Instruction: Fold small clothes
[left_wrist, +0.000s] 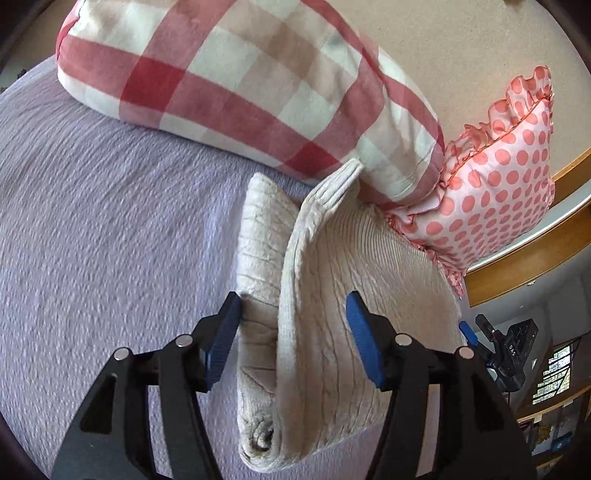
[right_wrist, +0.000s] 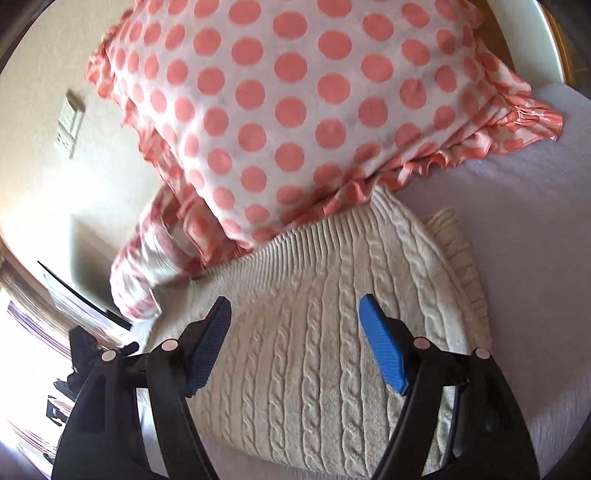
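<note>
In the left wrist view, a cream cable-knit sweater (left_wrist: 317, 314) lies folded on a lavender bedspread (left_wrist: 103, 229), its far end tucked against the foot of a red-and-white checked pillow (left_wrist: 236, 85) and a pink polka-dot cushion (left_wrist: 502, 192) with a ruffled edge. One layer of the sweater curls up on edge as a tall flap, with the ribbed hem at its far tip touching the checked pillow; a rolled fold sits beside it on the side toward the open bedspread. The left gripper (left_wrist: 293, 341) hangs over the sweater with its blue-padded fingers (left_wrist: 364, 347) spread wide apart, one on each side of the raised flap and not pinching it. Beyond the sweater's far side from the open bedspread, a small part of the other gripper shows against a wooden bed frame (left_wrist: 524, 266). In the right wrist view, the sweater (right_wrist: 317, 354) fills the lower middle, its ribbed hem pressed under the polka-dot cushion (right_wrist: 295, 110), which leans above it; the checked pillow (right_wrist: 144, 266) peeks out past the cushion's lower corner. The right gripper (right_wrist: 295, 343) hovers above the sweater's cable pattern, its fingers (right_wrist: 384, 350) held wide apart and holding nothing. The bedspread (right_wrist: 524, 229) stretches away beside the sweater.
</note>
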